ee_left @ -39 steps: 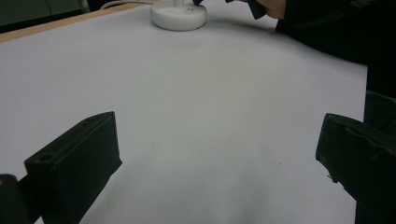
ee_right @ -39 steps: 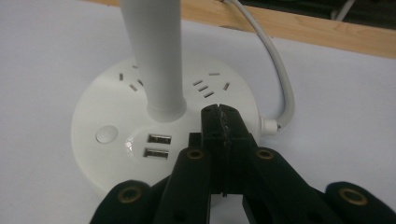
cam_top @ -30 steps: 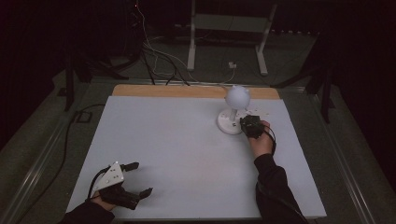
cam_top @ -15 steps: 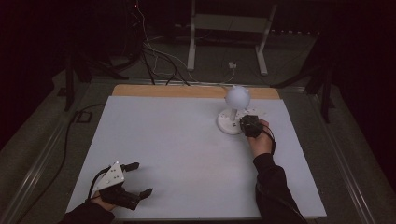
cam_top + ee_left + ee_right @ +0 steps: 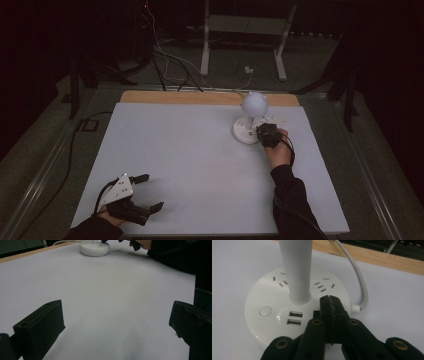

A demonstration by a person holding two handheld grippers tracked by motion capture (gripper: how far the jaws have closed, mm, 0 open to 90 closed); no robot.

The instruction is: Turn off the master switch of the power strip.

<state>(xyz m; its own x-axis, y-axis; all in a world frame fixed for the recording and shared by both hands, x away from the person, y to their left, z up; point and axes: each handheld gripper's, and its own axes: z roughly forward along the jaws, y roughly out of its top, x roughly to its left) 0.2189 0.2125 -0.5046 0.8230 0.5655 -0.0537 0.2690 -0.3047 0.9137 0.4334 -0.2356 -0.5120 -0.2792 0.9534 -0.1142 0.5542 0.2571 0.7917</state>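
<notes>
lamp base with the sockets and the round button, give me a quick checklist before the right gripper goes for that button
1. Right gripper jaws pressed together, fit for poking: ok.
2. Jaws over the round button: not ok, they sit on the far side of the USB ports from it.
3. Lamp base flat on the table: ok.
4. Lamp cable clear of the path: ok, it trails off away from the button.
5. Left gripper out of the way: ok, open at the near edge.
6. Lamp on or off: cannot tell.
</notes>
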